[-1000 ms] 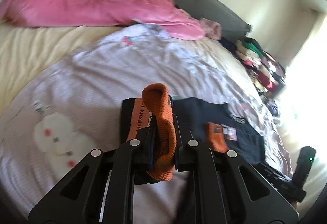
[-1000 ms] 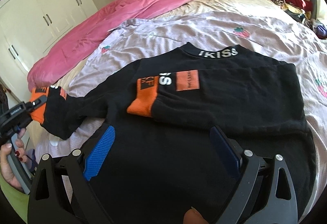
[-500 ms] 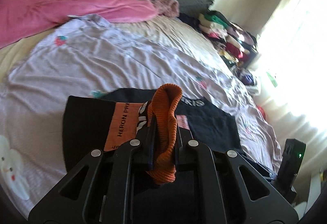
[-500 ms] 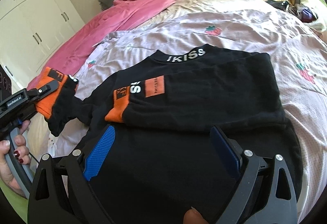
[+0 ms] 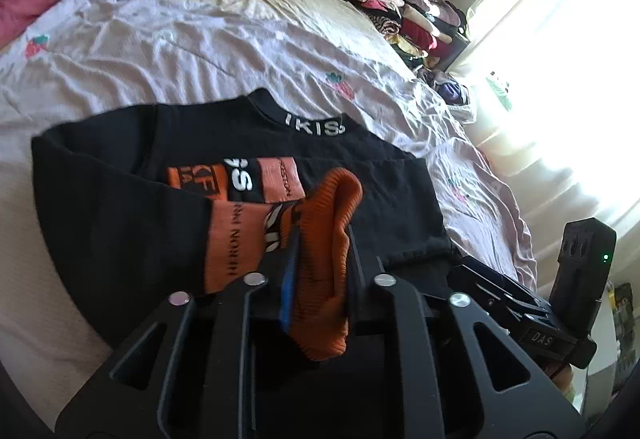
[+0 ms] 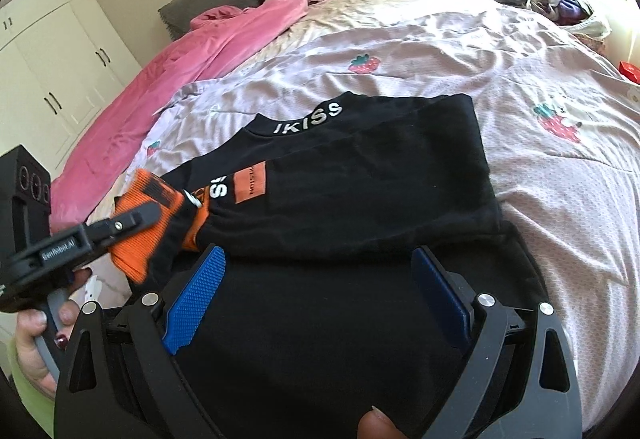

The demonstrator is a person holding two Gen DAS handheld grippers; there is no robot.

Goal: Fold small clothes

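1. Two grippers are working a black sweatshirt (image 6: 352,199) that is lying flat on the lilac strawberry-print sheet (image 6: 500,51) of the bed, its "IKISS" collar (image 6: 308,117) toward the headboard.
2. We are finding the left gripper (image 5: 320,259) with its jaws opening while the orange ribbed cuff (image 5: 324,239) of the left sleeve is sitting between them, over the chest.
3. We are finding the right gripper (image 6: 320,303) spread wide and empty, hovering above the hem area.
4. Risk: we are judging that the cuff, bunched and doubled between the opening jaws, may drop crumpled or spring back off the body, leaving an uneven fold.
5. Risk: the cuff's ribbing may be catching on a pad as that gripper withdraws, dragging the other, already folded sleeve (image 6: 360,175) out of line.
6. Orientation: the garment's long axis is running from hem, nearest us, to collar, pointing at the headboard; the folded sleeve is lying across it.
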